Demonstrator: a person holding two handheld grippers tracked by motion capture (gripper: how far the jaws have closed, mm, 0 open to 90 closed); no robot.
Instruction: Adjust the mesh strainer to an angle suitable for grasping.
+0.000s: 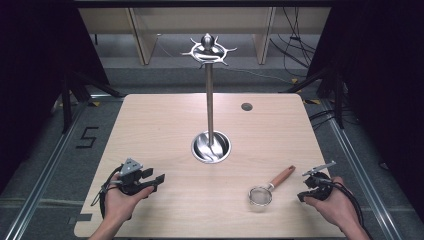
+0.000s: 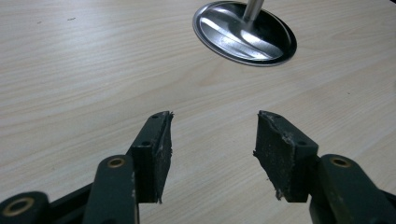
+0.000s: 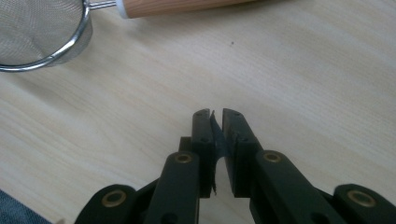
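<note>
left gripper (image 1: pixel 152 178) near the table's (image 1: pixel 165 125) front left corner, jaws apart, empty. right gripper (image 1: pixel 306 192) near front right corner, jaws together, empty, beside strainer (image 1: pixel 261 195).

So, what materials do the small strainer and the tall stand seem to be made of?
The strainer seems to have a fine metal mesh bowl with a shiny steel rim, and its handle looks like varnished wood, reddish-brown with visible grain. The stand looks like polished stainless steel: its round base mirrors light in bright streaks. The table appears to be pale wood-grain laminate, possibly veneer.
</note>
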